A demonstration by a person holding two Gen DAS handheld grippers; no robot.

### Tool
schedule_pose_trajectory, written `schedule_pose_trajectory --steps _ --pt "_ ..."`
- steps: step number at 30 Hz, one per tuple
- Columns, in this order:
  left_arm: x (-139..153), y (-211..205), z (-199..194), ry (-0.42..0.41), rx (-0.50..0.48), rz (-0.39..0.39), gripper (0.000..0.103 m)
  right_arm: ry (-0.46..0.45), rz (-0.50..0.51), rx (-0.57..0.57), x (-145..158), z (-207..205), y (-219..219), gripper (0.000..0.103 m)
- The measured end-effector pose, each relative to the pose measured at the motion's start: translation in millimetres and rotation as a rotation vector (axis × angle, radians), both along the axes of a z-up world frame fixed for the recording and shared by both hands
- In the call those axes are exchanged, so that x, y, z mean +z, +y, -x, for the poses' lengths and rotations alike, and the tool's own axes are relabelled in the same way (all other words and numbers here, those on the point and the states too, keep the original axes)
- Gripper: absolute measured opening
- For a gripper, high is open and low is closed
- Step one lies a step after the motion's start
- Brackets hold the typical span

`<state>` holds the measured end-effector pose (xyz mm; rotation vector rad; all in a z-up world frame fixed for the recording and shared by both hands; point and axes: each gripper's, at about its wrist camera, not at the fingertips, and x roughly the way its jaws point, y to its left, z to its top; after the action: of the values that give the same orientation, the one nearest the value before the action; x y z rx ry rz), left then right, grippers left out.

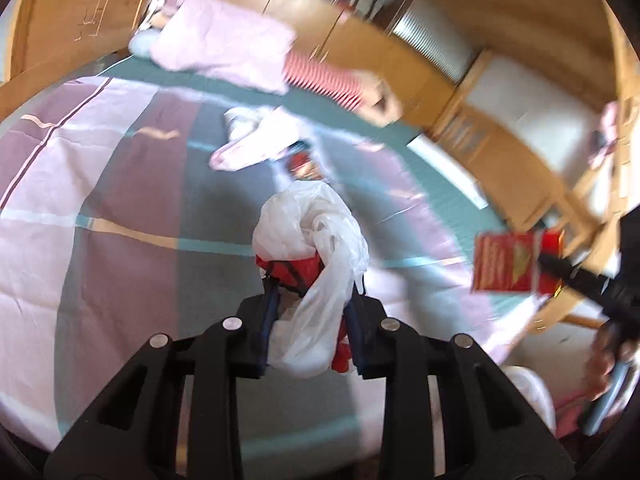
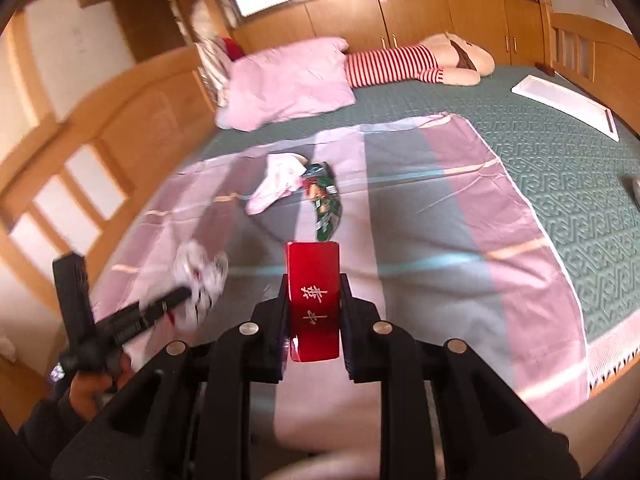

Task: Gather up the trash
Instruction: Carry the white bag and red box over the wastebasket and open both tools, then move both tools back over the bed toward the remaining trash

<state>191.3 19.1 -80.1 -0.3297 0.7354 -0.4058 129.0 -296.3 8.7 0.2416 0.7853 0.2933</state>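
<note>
We hold our left gripper [image 1: 310, 320] with jaws clamped on a white plastic bag [image 1: 312, 240], our right gripper [image 2: 314, 312] with jaws gripping a red box [image 2: 314, 300] — a green wrapper [image 2: 326, 204] lies lengthwise on the bed [image 2: 560, 184], straight ahead of the right.

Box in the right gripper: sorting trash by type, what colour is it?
Glossy red box with pale characters, clearest in the right wrist view.

A crumpled white plastic bag [image 1: 312, 240] and a red carton [image 2: 314, 300] are lifted above the bed.
</note>
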Motion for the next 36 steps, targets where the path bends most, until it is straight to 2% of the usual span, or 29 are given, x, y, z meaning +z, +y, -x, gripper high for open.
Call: schedule_pose_trajectory --steps 4,7,9,11,16,21,24,25,26,27,28,29,33,36 --pt "16.6 -13.2 43.9 -0.041 -0.030 -0.028 0.030 -0.005 0.002 -0.027 3.2 59.0 -27.1 0.022" --pt "25.8 -39.4 69.0 -0.056 -0.067 -0.096 0.030 0.015 0.021 -0.060 -4.5 99.6 -42.3 0.022" --pt "34.3 -59.2 94.2 -0.088 -0.125 -0.128 0.030 0.035 0.040 -0.075 -12.7 121.4 -47.6 0.022" --pt "39.5 -79.6 113.3 -0.101 -0.207 -0.122 0.030 0.051 0.048 -0.076 -20.8 141.3 -50.3 0.022" --pt "37.2 -122.4 146.8 -0.069 -0.368 -0.126 0.030 0.102 0.064 -0.084 -36.8 169.2 -56.1 0.023" --pt "30.0 -150.7 171.3 -0.063 -0.482 -0.167 0.030 0.028 -0.004 -0.174 -22.8 189.4 -83.1 0.027" --pt "25.4 -167.5 186.2 -0.066 -0.557 -0.193 0.032 -0.037 0.009 -0.222 -10.2 197.1 -91.0 0.027" --pt "23.4 -173.6 191.6 -0.064 -0.592 -0.200 0.034 -0.059 0.010 -0.237 -6.6 199.2 -92.8 0.030" --pt "20.9 -177.7 195.0 -0.061 -0.614 -0.205 0.043 -0.076 0.007 -0.249 -3.7 201.3 -94.8 0.034" --pt "17.8 -183.6 199.0 -0.057 -0.643 -0.215 0.067 -0.094 -0.001 -0.268 -0.9 203.7 -96.7 0.045" --pt "15.8 -188.1 203.1 -0.066 -0.654 -0.230 0.080 -0.109 -0.015 -0.280 1.1 205.7 -98.3 0.052" --pt "14.2 -192.2 206.1 -0.078 -0.653 -0.242 0.093 -0.121 -0.030 -0.284 2.2 206.8 -99.9 0.054" --pt "11.6 -188.6 202.5 -0.096 -0.592 -0.285 0.095 -0.140 -0.059 -0.288 1.5 204.8 -101.1 0.063" --pt "11.8 -167.4 184.9 -0.093 -0.464 -0.291 0.096 -0.142 -0.066 -0.285 1.2 194.3 -95.9 0.067"
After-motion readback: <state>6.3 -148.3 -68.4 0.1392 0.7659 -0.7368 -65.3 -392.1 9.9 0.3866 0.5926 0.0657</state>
